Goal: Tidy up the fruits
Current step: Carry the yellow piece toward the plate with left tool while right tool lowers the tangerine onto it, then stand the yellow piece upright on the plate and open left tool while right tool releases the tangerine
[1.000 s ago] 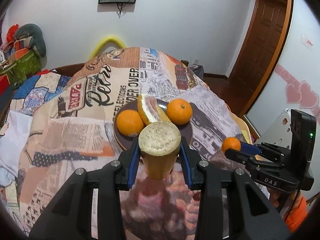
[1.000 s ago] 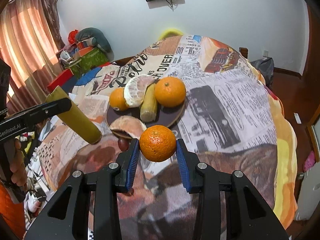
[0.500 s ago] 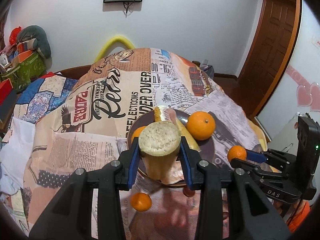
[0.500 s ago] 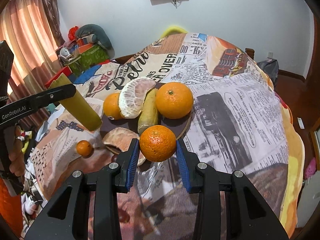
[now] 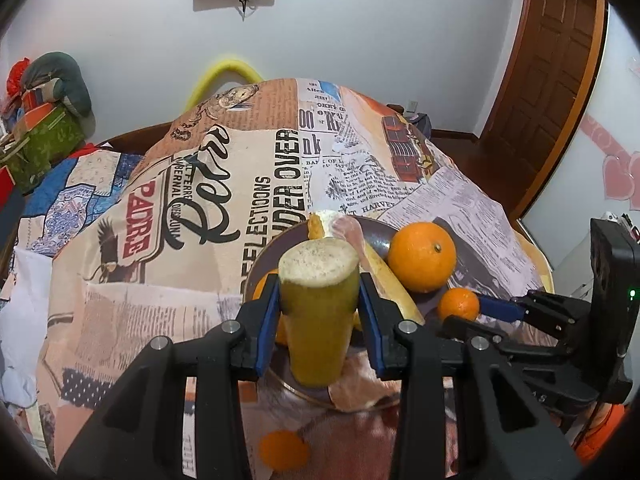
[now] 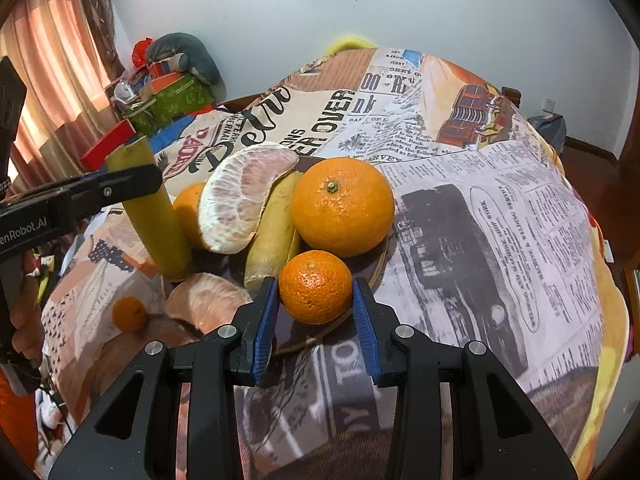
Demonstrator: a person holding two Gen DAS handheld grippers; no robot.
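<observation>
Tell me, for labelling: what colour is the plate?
Dark brown plate, clearest in the right wrist view.

1. The tablecloth (image 6: 500, 220) is matt printed cloth.
2. The small orange (image 6: 315, 287) has glossy, pitted skin.
3. The cane piece (image 5: 319, 316) shows a rough, fibrous cut end.
4. The door (image 5: 548, 80) is wood.

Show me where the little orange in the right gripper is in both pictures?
Left wrist view: the small orange sits right of centre, pinched at the tip of the right gripper coming in from the right.
Right wrist view: it is low in the middle, between the blue pads.
Shared landmark: the big orange on the plate, just above it in both.
</observation>
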